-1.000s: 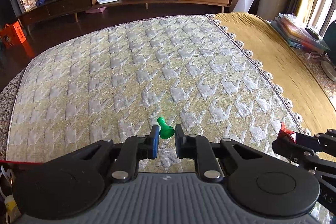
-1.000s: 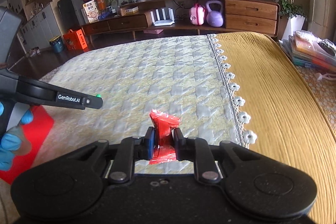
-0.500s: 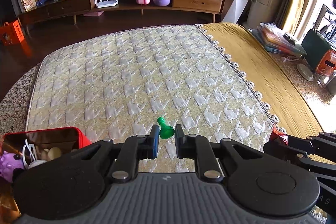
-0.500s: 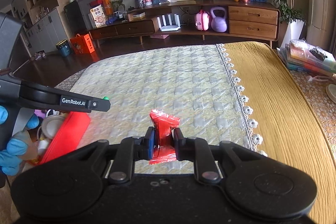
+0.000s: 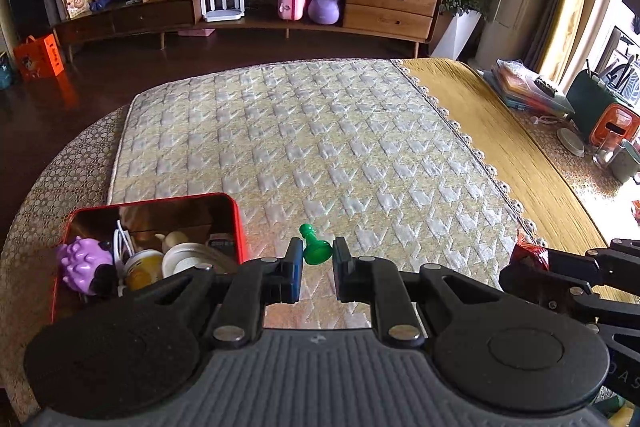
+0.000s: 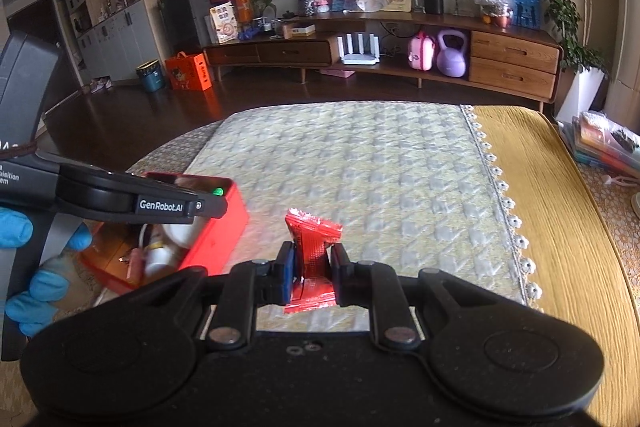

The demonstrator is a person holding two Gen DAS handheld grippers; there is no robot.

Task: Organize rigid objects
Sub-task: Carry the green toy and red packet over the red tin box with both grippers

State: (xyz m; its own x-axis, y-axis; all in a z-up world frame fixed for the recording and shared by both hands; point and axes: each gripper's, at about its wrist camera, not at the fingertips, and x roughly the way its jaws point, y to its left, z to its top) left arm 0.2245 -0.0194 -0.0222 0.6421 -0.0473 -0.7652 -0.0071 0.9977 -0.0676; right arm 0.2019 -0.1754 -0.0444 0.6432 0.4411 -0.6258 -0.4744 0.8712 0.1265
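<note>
You have pulled both claws up and back, so the red tin (image 5: 236, 223) has come into view beside your left claw (image 5: 316, 259), clenched on the green pawn (image 5: 316, 249), while your right claw (image 6: 312, 269) grips the red sachet (image 6: 314, 247), both ready to drop in.

Purple kettlebell (image 5: 324, 1), pink case (image 5: 293, 2), white router (image 5: 222, 6), orange bag (image 5: 38, 57)

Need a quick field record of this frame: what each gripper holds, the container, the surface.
left gripper: shut on green pawn-shaped piece
right gripper: shut on red foil packet
container: open red tin box, left of both grippers
box contents: purple spiky toy, white cable, round lids, other small items
surface: quilted houndstooth cover; nothing loose on it
</note>
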